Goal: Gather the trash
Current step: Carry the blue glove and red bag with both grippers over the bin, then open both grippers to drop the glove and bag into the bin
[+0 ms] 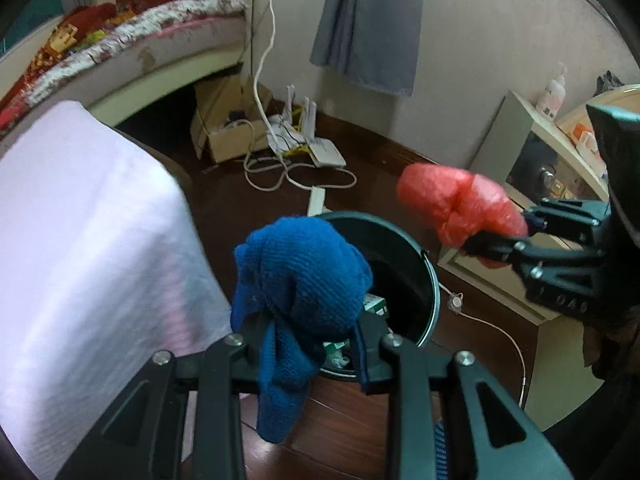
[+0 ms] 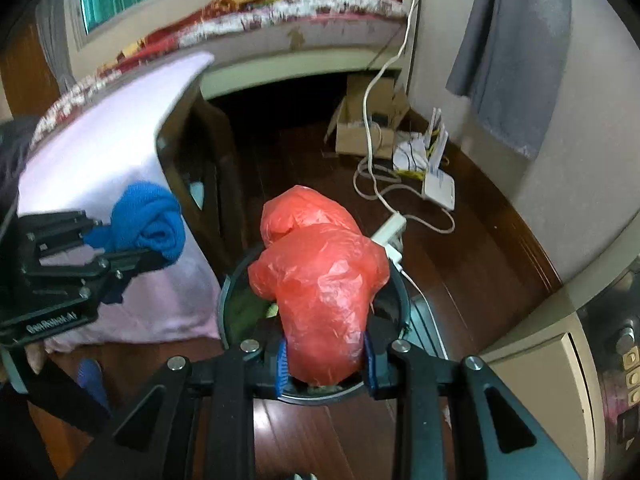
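Trash counts two pieces: one blue knitted cloth [image 1: 300,280] clamped in my left gripper [image 1: 312,354], one red plastic bag [image 2: 320,284] pinched in my right gripper [image 2: 326,360]; both hang over the one dark bin [image 1: 430,280], paper scraps inside; one pink-draped table [image 1: 80,240] just beside; one cardboard box [image 1: 224,128] well apart.

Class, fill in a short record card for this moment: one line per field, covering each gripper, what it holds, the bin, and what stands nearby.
left gripper: shut on the blue knitted cloth, held over the bin
right gripper: shut on the red plastic bag, held over the bin
bin: dark, round, open, on the wooden floor; some green and white rubbish already inside
beside bin: table under a pink cloth
behind bin: cardboard box, white cables
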{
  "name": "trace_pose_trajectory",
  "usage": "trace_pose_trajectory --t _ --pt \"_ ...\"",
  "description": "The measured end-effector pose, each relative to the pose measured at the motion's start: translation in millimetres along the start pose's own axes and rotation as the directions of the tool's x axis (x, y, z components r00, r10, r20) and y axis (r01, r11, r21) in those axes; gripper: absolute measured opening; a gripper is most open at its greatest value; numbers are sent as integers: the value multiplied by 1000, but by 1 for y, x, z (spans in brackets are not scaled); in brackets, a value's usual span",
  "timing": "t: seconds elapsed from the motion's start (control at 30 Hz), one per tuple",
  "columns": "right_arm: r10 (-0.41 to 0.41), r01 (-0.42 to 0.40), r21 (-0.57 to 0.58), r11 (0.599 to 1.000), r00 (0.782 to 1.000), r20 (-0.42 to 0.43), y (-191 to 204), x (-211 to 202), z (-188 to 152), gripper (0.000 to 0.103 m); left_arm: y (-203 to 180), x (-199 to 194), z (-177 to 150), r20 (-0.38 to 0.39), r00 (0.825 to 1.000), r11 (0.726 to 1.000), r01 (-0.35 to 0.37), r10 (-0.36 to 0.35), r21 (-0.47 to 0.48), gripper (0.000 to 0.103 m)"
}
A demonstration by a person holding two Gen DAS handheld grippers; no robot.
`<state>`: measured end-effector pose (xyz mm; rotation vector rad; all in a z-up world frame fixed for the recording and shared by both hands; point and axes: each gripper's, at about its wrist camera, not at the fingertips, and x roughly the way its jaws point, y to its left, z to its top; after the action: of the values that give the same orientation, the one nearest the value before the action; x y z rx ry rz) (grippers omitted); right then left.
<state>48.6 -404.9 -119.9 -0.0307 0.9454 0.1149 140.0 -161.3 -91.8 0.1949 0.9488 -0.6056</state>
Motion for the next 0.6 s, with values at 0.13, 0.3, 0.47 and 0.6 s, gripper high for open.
trace_pose_trajectory --t 0.13,0.3,0.47,0.6 --pt "6 -7 -36 999 999 -51 -5 27 -3 31 -5 22 -2 -49 998 1000 26 -26 7 35" --pt "19 -24 -53 998 994 -105 -11 59 -8 31 -6 46 -4 -96 994 999 45 -47 -20 39" --pt "19 -31 -72 997 988 -154 -12 92 -12 41 1 65 -6 -113 992 995 49 -59 -90 83" --pt "-31 17 -76 997 981 -192 -21 110 -27 92 13 59 -15 -112 994 989 -13 -3 -147 94"
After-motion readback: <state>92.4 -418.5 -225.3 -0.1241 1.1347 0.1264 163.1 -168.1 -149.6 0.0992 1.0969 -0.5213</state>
